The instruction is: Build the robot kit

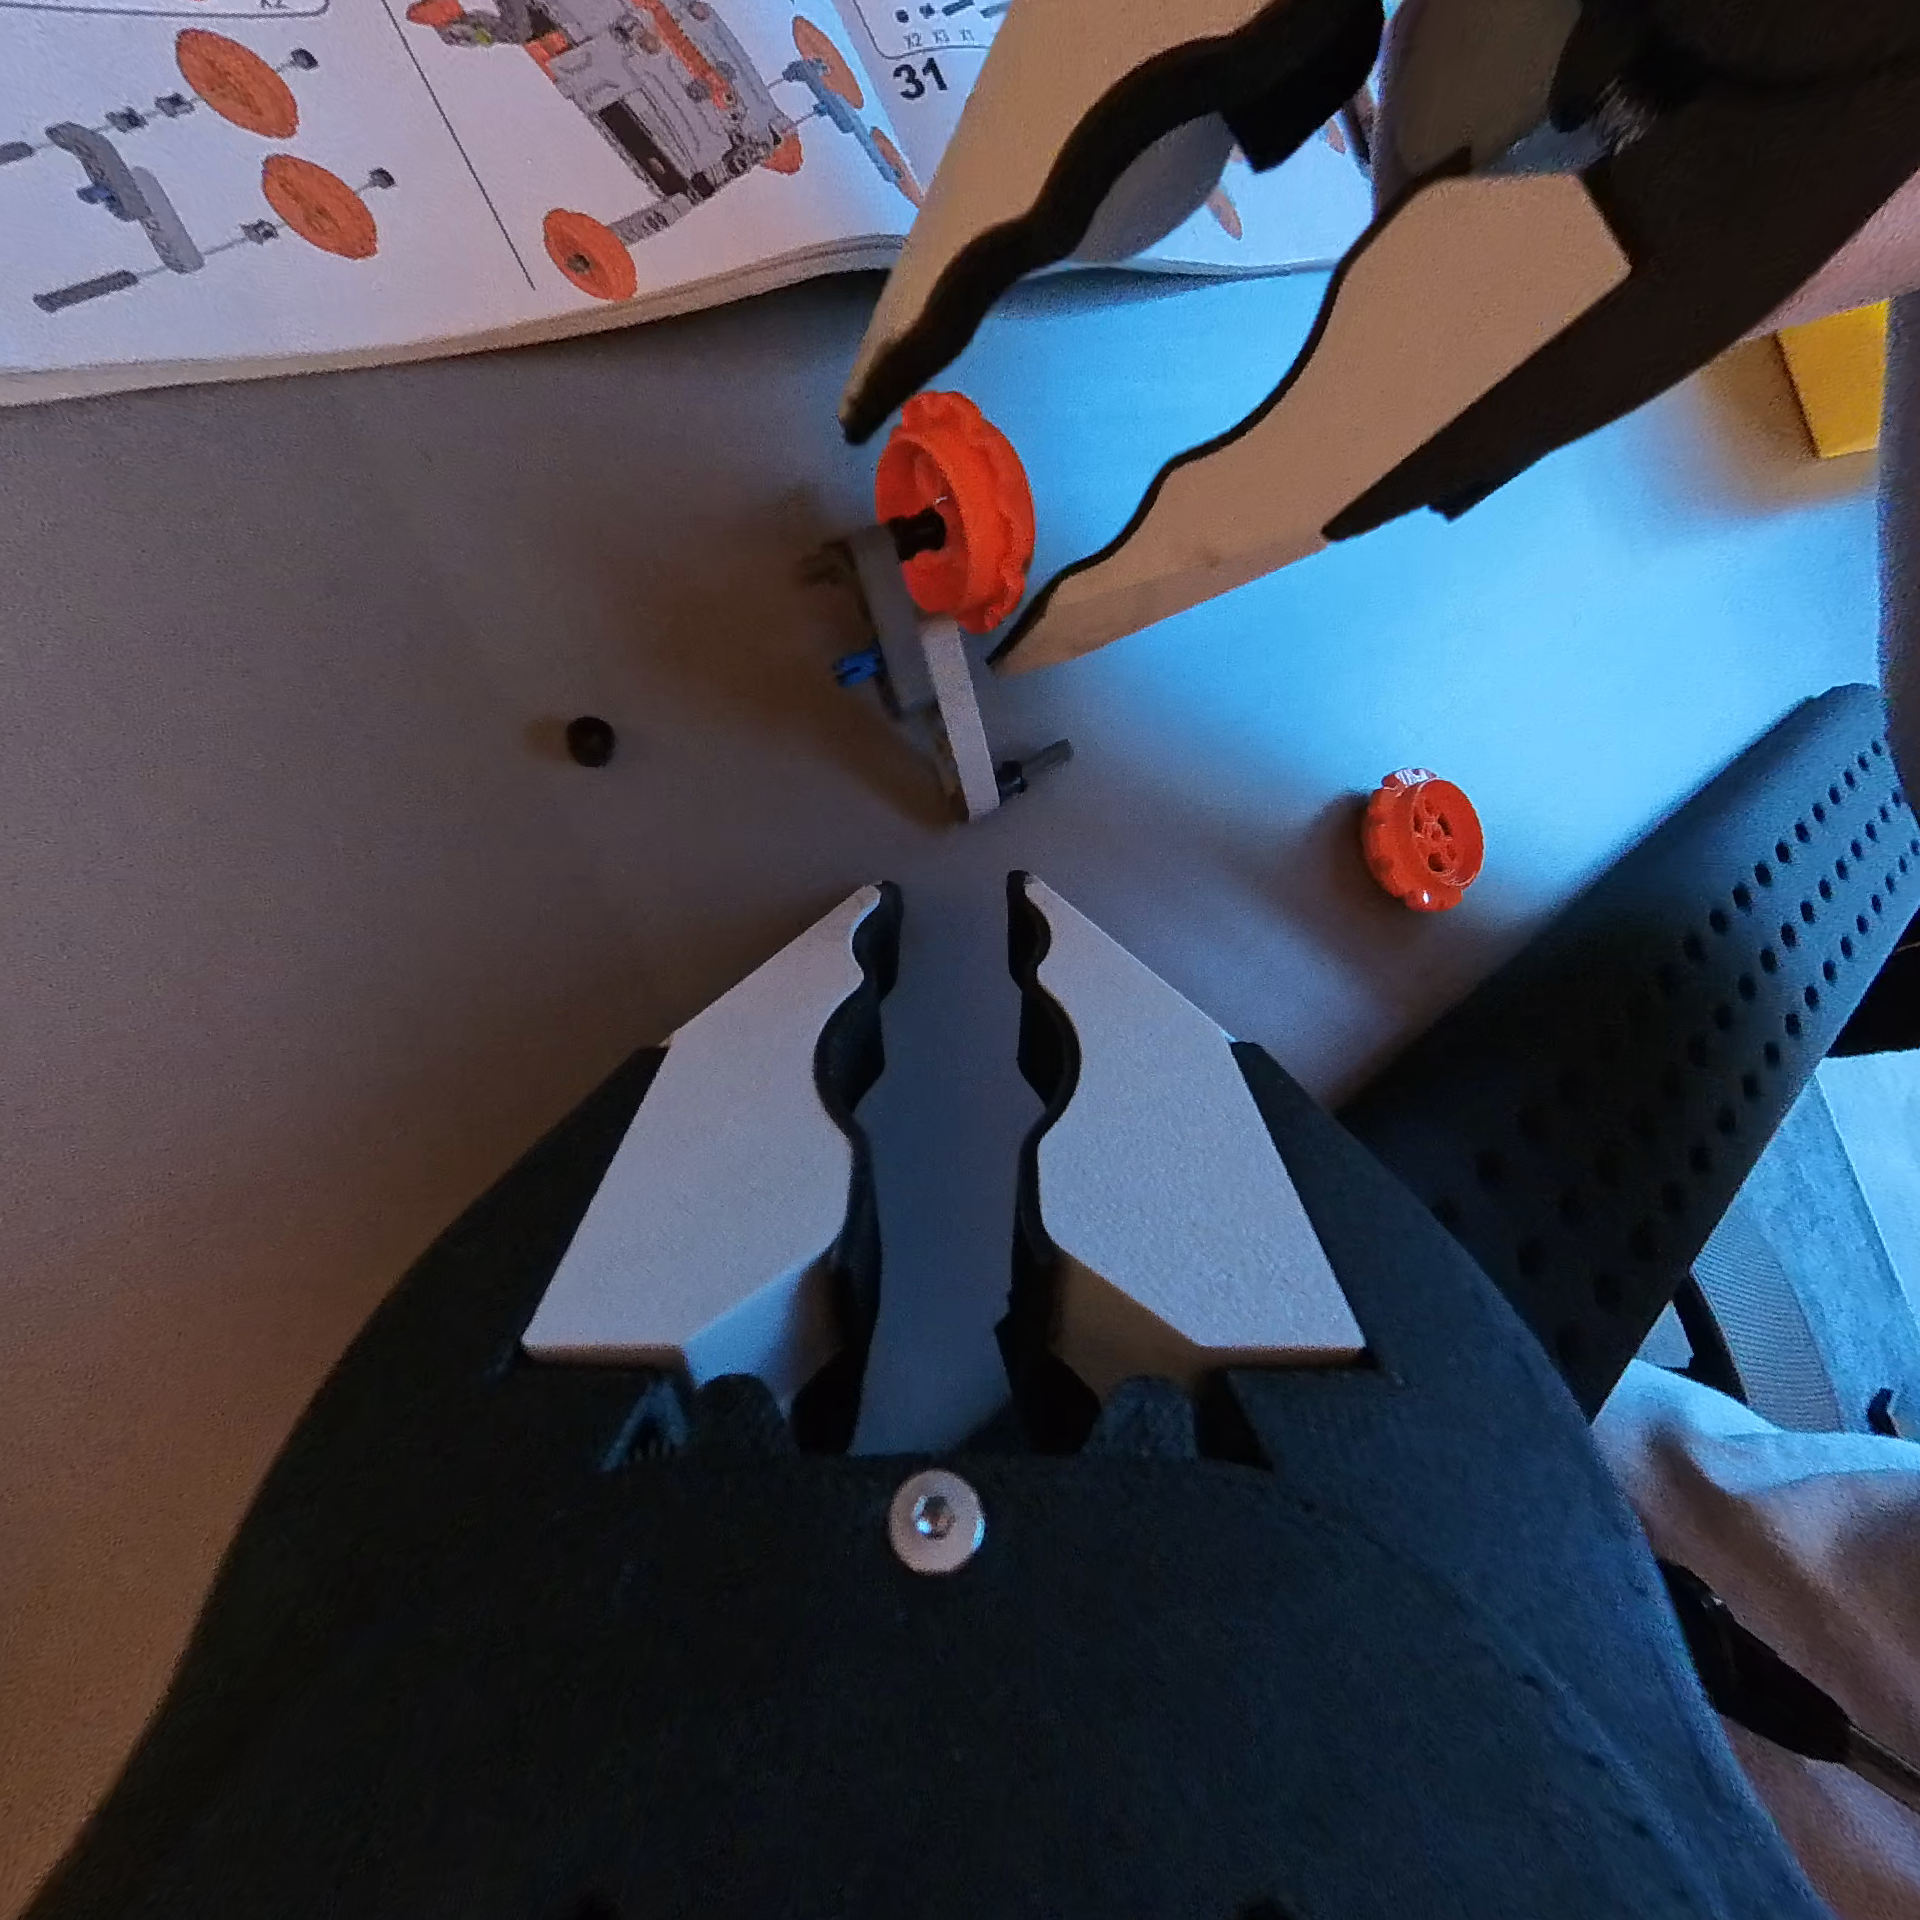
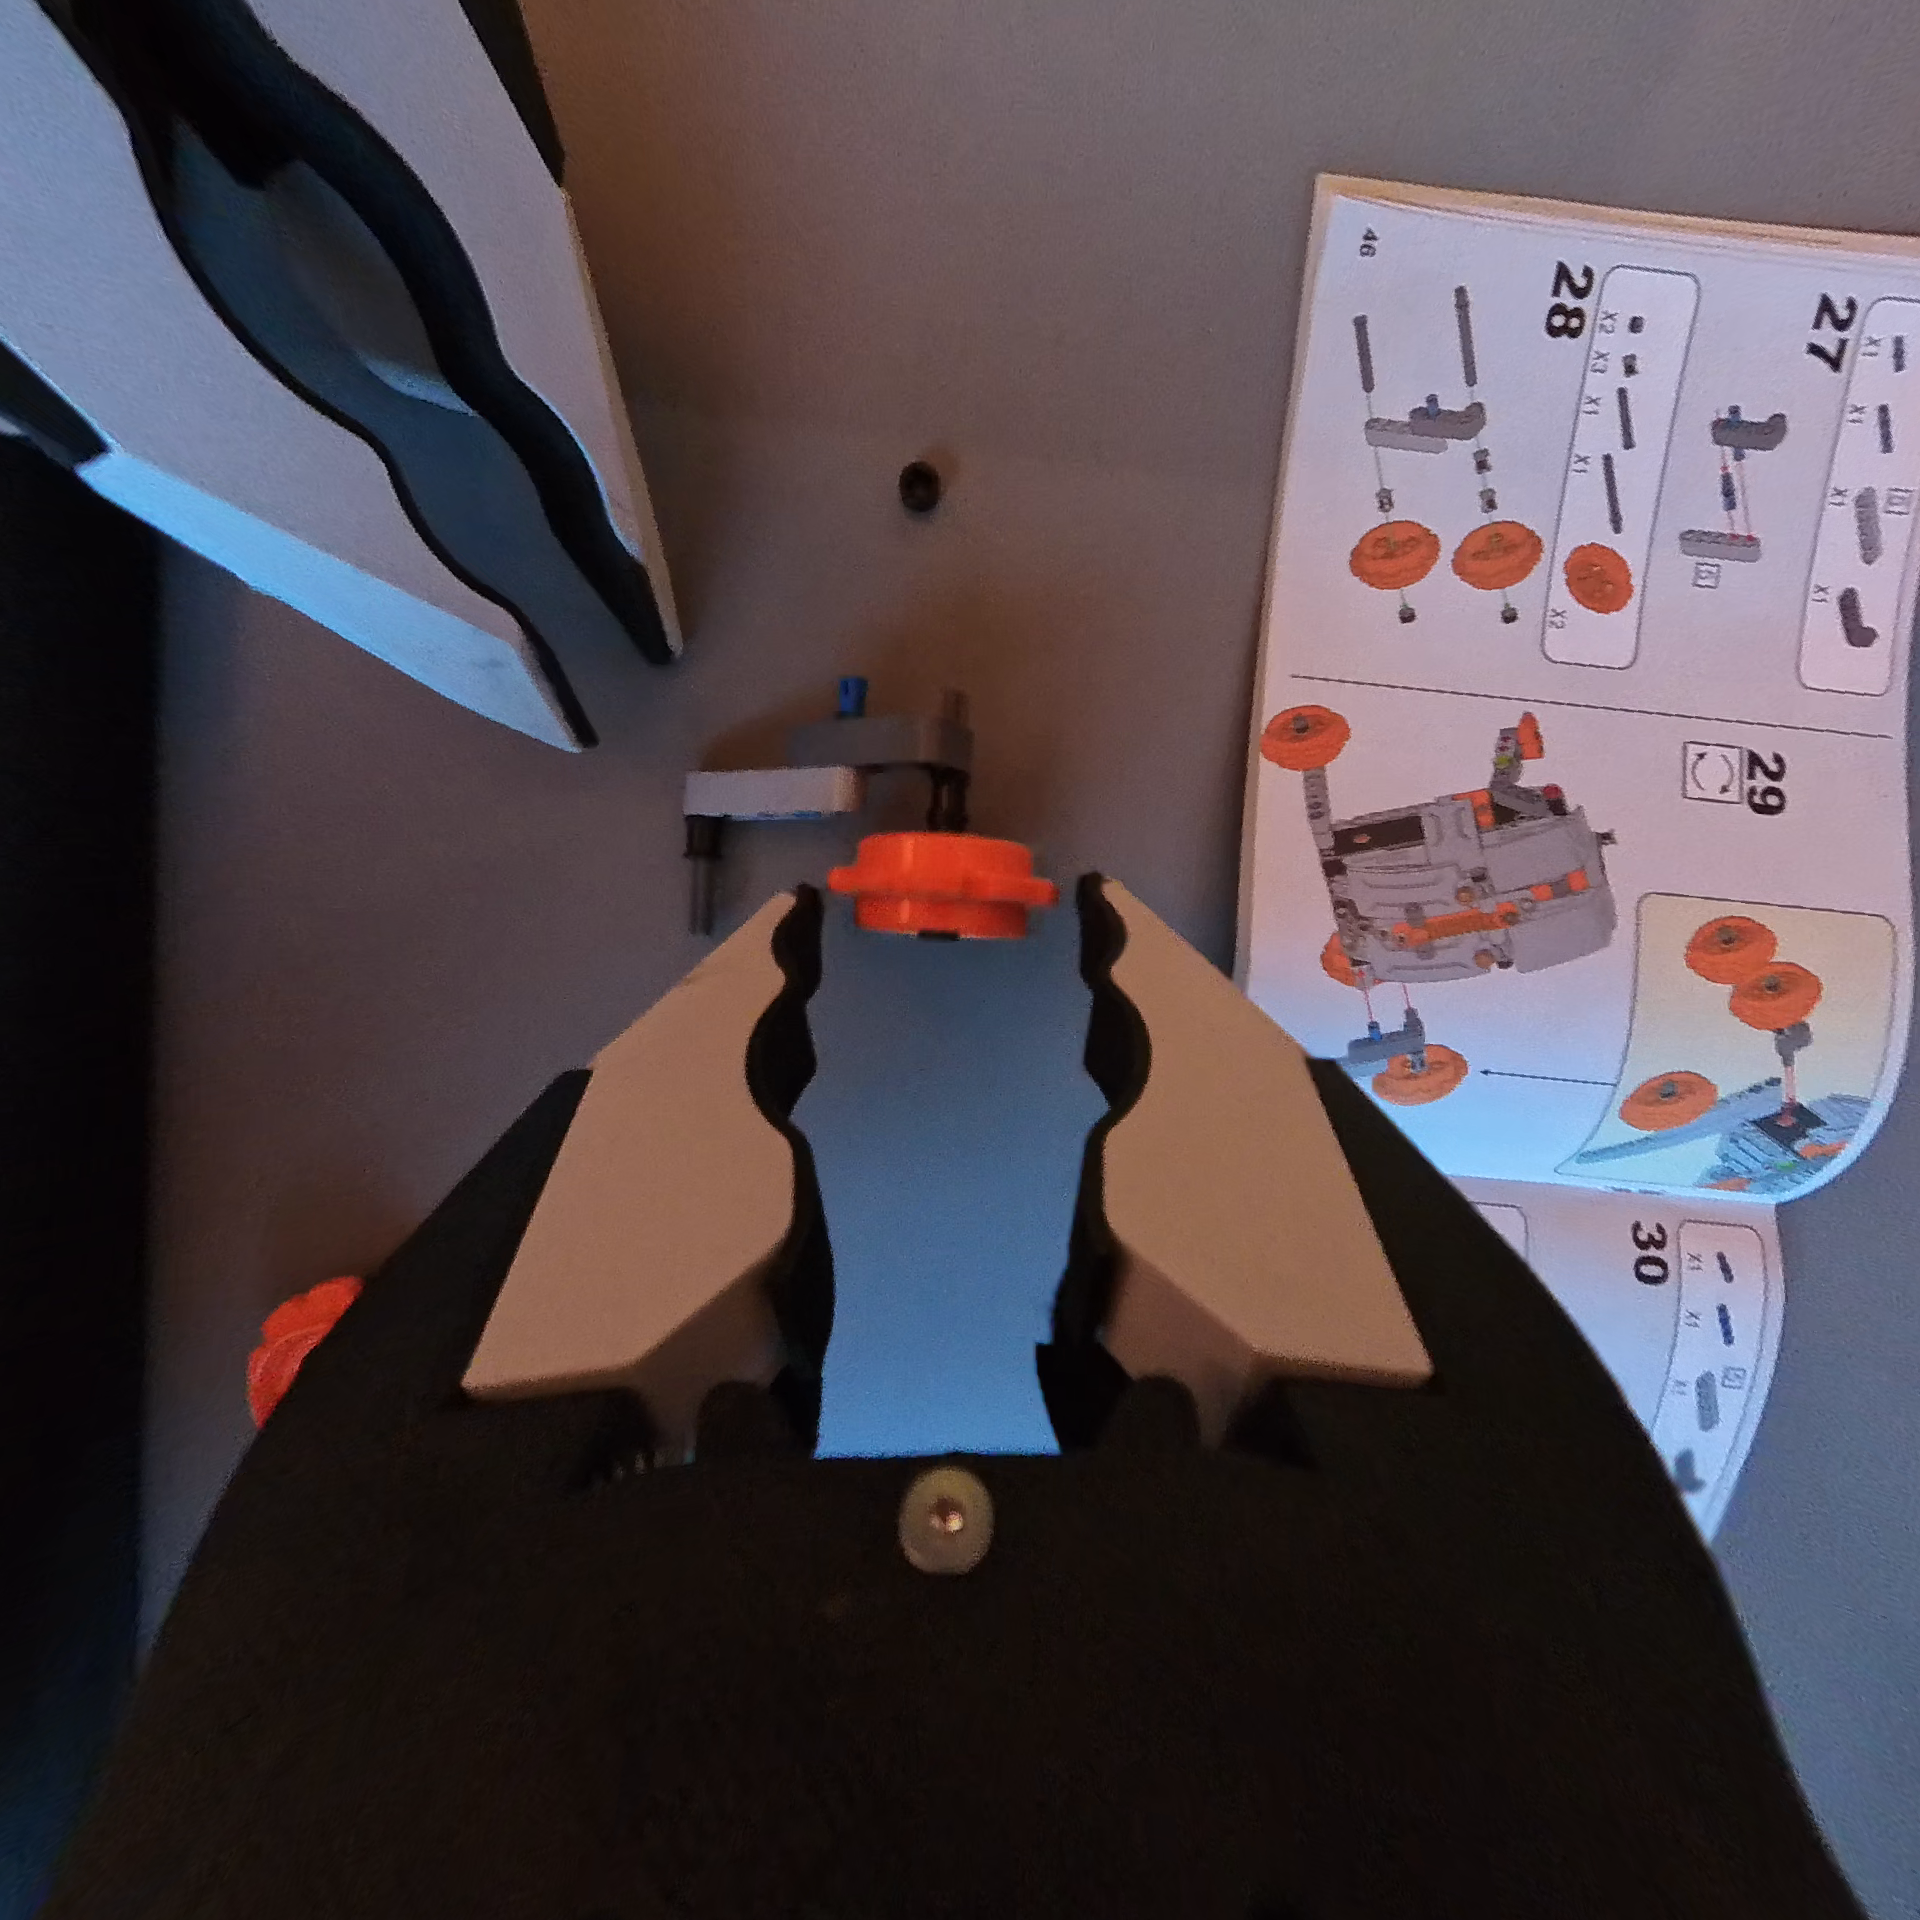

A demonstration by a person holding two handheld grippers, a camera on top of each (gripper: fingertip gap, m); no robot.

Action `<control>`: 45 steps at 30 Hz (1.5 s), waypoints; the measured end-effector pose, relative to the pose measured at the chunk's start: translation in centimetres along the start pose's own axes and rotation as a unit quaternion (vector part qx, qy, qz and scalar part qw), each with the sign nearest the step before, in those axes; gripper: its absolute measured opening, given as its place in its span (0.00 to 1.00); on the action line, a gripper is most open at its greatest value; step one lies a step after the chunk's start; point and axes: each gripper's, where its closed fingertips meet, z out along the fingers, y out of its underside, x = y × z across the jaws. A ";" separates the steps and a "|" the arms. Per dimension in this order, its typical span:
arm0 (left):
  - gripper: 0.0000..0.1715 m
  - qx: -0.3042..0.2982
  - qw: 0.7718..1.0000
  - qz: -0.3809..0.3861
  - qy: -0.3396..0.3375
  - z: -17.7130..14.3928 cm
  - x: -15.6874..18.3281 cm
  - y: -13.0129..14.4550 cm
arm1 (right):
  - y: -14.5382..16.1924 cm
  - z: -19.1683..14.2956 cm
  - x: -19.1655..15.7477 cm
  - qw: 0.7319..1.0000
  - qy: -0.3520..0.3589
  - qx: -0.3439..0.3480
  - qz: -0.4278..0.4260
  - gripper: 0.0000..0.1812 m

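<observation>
The left gripper [image 1: 954, 883] hangs over the grey table [image 1: 312, 831], its jaws slightly parted and holding nothing, just short of the small grey toy assembly [image 1: 935, 691]. The right gripper [image 2: 945, 894] is spread wide around the orange wheel [image 2: 940, 883] mounted on that assembly, not visibly pinching it. A loose orange wheel [image 1: 1423, 840], a small black piece [image 1: 590, 741] and an open instruction booklet [image 2: 1558, 727] lie near the assembly.

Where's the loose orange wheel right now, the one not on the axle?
The loose orange wheel lies on the grey table, in the left wrist view right of the grey beam assembly and ahead-right of the left claw; the right wrist view shows only its edge, lower left.
</observation>
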 end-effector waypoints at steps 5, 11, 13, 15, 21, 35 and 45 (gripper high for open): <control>0.10 0.000 1.000 -0.005 0.007 -0.2 -0.2 0.0 | 0.7 -0.5 0.3 1.000 0.028 0.009 0.002 0.33; 0.12 0.018 0.990 0.105 -0.090 -1.1 -1.3 -0.7 | 1.9 -3.9 -2.4 0.992 0.059 0.108 0.037 0.33; 0.12 0.019 0.988 0.121 -0.097 -1.3 -1.3 -0.7 | 2.6 -4.8 -4.6 0.988 0.057 0.139 0.019 0.28; 0.13 0.012 0.989 0.117 -0.090 -1.3 -1.3 -0.1 | 2.0 -5.0 -5.6 0.981 0.065 0.183 0.020 0.19; 0.12 0.015 0.989 0.117 -0.086 -2.0 -1.4 0.1 | -0.6 -3.0 -5.1 0.976 0.090 0.196 -0.020 0.19; 0.10 0.002 0.996 0.083 -0.044 -2.0 -1.2 0.9 | -2.1 0.8 -4.7 0.987 0.024 0.160 -0.015 0.03; 0.12 0.079 0.978 -0.127 0.146 -2.9 1.3 -1.6 | -3.0 -1.6 -6.2 0.961 -0.019 0.268 0.058 0.03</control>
